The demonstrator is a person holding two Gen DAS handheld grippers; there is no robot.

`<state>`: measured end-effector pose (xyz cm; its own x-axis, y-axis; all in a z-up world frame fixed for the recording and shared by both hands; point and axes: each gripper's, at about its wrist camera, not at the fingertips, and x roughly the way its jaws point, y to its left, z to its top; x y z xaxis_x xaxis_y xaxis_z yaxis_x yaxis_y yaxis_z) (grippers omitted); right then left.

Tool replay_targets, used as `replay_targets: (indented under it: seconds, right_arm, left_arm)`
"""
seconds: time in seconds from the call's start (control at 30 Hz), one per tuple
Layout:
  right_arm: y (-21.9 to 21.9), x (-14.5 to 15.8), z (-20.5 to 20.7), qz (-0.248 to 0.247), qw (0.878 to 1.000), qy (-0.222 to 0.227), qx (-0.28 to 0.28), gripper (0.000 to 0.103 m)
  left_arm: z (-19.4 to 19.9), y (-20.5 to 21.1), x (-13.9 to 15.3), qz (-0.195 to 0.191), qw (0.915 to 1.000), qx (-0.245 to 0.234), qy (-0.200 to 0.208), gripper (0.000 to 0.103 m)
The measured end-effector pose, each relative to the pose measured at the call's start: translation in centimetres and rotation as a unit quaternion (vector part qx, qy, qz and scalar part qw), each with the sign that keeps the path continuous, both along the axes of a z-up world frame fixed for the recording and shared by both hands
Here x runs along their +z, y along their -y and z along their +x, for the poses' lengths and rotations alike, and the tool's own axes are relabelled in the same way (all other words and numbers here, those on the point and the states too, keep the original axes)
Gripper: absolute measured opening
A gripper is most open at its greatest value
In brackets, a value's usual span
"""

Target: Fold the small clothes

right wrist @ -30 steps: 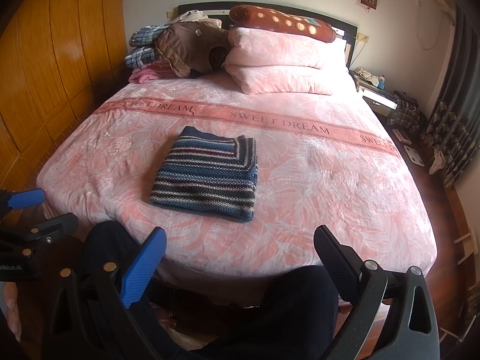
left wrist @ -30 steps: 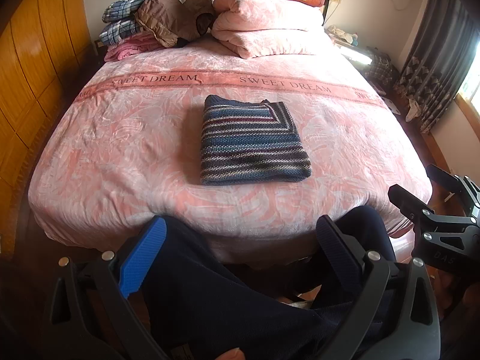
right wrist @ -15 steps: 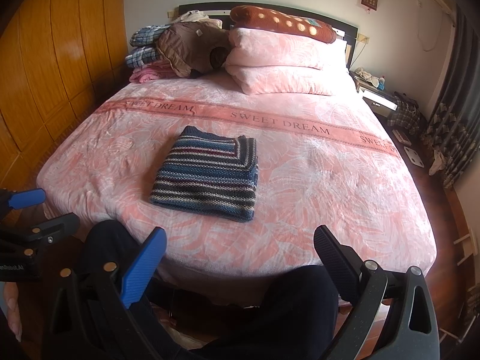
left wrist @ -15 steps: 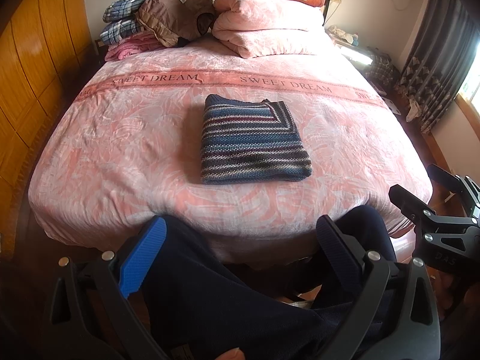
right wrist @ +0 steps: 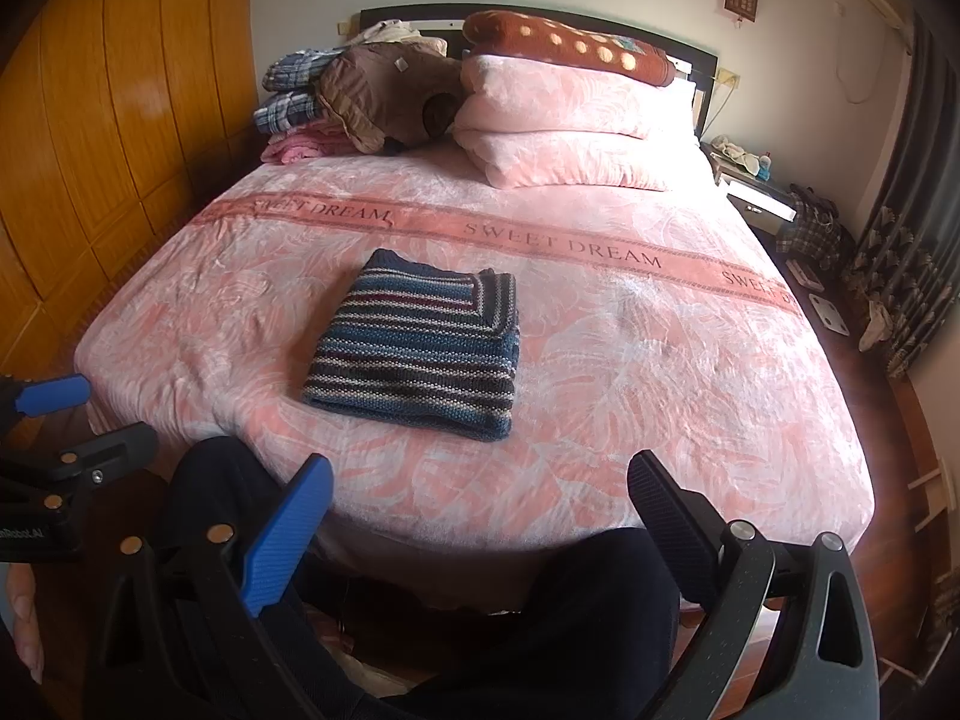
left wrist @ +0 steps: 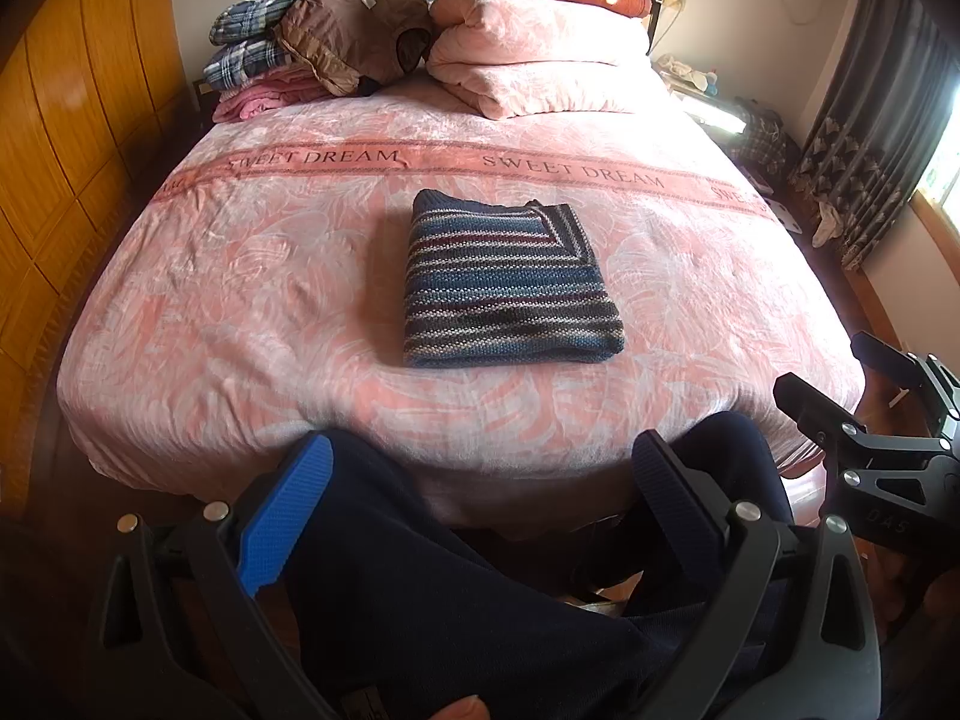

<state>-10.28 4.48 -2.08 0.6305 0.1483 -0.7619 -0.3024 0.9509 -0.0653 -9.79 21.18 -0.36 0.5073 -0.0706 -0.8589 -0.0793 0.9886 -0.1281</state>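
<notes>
A striped blue, grey and maroon knit sweater [left wrist: 504, 282] [right wrist: 420, 348] lies folded into a neat rectangle in the middle of the pink bed [left wrist: 240, 300] [right wrist: 660, 390]. My left gripper [left wrist: 480, 480] is open and held back from the foot of the bed, above the person's dark trouser legs [left wrist: 450, 600], with nothing between its fingers. My right gripper [right wrist: 480, 498] is open too, equally far back and empty. Each gripper shows at the edge of the other's view: the right gripper [left wrist: 852, 384] and the left gripper [right wrist: 78, 420].
Folded pink quilts [left wrist: 528, 54] [right wrist: 570, 120] topped by a spotted brown blanket, plus a heap of clothes [left wrist: 312, 48] [right wrist: 360, 96], sit at the headboard. A wooden wardrobe [right wrist: 120, 120] lines the left side. A cluttered nightstand [right wrist: 756, 192] and curtains [left wrist: 870, 138] stand on the right.
</notes>
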Motion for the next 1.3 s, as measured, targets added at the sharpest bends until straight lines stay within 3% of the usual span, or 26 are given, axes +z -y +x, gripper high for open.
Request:
replay_targets:
  seconds: [1.3]
  right_arm:
    - [-0.6, -1.3, 1.3, 0.012, 1.0, -0.013, 0.01, 0.099]
  left_arm:
    - [0.1, -0.3, -0.9, 0.005, 1.0, 0.005, -0.004, 0.1]
